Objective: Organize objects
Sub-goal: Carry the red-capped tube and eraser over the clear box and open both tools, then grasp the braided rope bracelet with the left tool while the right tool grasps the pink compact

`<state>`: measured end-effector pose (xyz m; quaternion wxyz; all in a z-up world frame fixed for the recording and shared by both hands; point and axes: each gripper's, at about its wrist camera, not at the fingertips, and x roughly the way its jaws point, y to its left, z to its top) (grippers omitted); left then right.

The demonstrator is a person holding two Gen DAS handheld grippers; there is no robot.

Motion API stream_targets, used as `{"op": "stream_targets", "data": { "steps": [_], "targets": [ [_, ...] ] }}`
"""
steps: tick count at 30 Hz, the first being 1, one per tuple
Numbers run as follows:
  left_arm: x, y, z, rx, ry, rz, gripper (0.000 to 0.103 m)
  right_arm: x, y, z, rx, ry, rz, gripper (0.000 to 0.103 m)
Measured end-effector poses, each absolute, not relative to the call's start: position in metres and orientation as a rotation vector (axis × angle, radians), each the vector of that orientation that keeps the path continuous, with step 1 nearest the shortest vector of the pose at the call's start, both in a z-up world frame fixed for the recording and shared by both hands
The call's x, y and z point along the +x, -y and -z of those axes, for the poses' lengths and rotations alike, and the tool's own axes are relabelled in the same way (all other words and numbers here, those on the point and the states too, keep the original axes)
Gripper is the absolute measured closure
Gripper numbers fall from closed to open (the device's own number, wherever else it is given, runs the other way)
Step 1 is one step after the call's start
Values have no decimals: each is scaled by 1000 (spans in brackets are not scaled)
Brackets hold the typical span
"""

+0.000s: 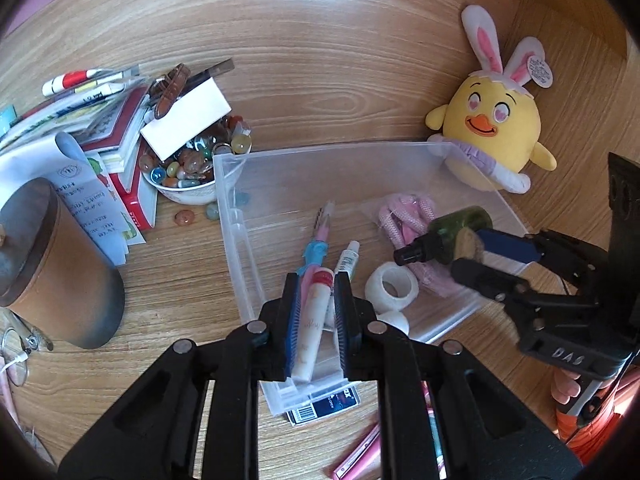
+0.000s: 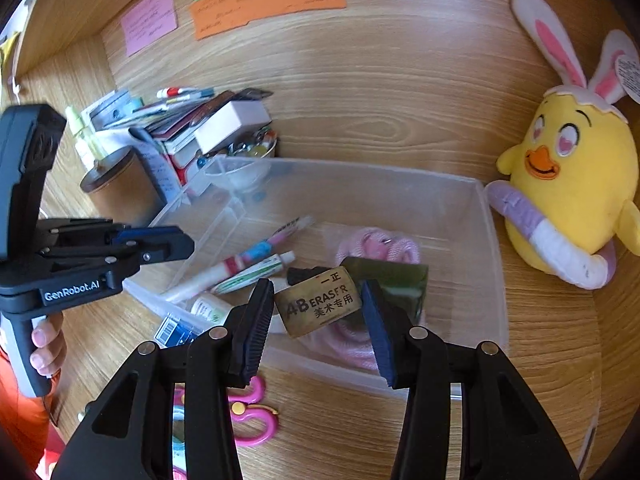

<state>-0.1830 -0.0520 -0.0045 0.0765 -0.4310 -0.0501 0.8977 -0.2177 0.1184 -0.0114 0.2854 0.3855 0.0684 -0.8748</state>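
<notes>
While both grippers hang over the clear plastic bin on the wooden table, each carries something to be dropped inside: the left gripper is clamped tight on a slim white tube with a red band, and the right gripper is closed partway on a tan eraser block printed "4B ERASER", which in the left wrist view sits together with a green spray bottle between the same jaws. The bin already holds a pink-and-blue pen, a small white-and-green tube, a white tape roll and a bagged pink cord; a yellow chick plush leans at its far corner, and a bowl of glass pebbles stands just beside its left wall. The step in hand appears to be placing these items. To do it well, each load should be lowered close to the bin floor over a bare patch before release; the tube is best laid parallel to the pen. The right-hand load looks awkward, since two things share one grip and the bottle may roll or fall first, so it should be released low and clear of the near wall.
</notes>
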Motion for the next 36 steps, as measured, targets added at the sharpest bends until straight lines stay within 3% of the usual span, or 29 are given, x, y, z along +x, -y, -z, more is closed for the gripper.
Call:
{"op": "stream_targets", "data": {
  "steps": [4, 6, 12, 14, 17, 21, 36],
  "targets": [
    [-176, 49, -1, -1271, 121, -2703, 85, -218, -114, 14, 1047, -190, 2331, 58],
    [-170, 48, -5, -1257, 112, -2713, 76, -219, -114, 13, 1054, -177, 2328, 46],
    [-148, 49, -17, -1196, 59, -2765, 58, -209, -118, 1, 1013, -164, 2347, 41],
    [-138, 50, -21, -1173, 46, -2787, 40, -199, -122, -7, 983, -165, 2355, 36],
    [-121, 51, -25, -1134, 23, -2822, 30, -190, -126, -10, 964, -169, 2360, 30],
    [-100, 54, -21, -1133, -10, -2838, 16, -172, -133, -11, 951, -176, 2349, 29],
    [-13, 53, 39, -1367, -1, -2730, 9, -84, -135, 38, 1015, -279, 2252, 29]
  ]
}}
